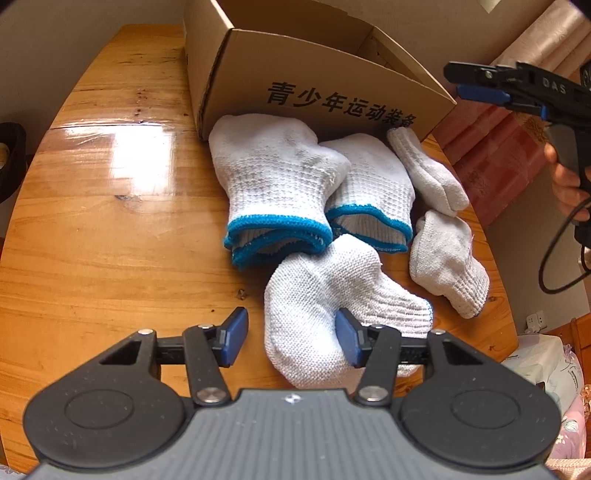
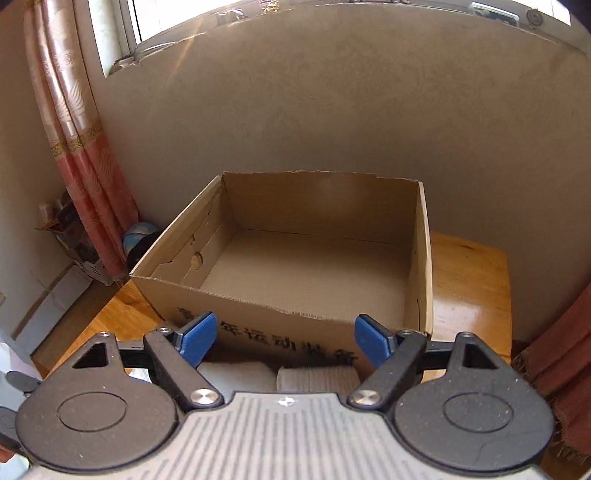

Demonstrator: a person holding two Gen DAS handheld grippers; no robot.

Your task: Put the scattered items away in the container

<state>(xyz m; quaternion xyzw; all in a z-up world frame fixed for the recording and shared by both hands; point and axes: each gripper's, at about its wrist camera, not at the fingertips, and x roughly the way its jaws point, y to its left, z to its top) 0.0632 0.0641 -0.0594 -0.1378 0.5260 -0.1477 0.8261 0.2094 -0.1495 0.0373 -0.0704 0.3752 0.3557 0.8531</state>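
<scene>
Daylight pours from the window [image 2: 125, 29] at eleven o'clock, glare flares on the table [image 1: 140, 147] at nine o'clock, edges bow hard, corners go black, focus stays crisp.

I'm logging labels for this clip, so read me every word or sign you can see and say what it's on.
"青少年运动装备": printed in black on the front wall of the cardboard box.
"DAS": on the side of the right gripper, further letters cut off.
Packaging at the lower right edge: print too small to read.
Gloves: no text.
</scene>
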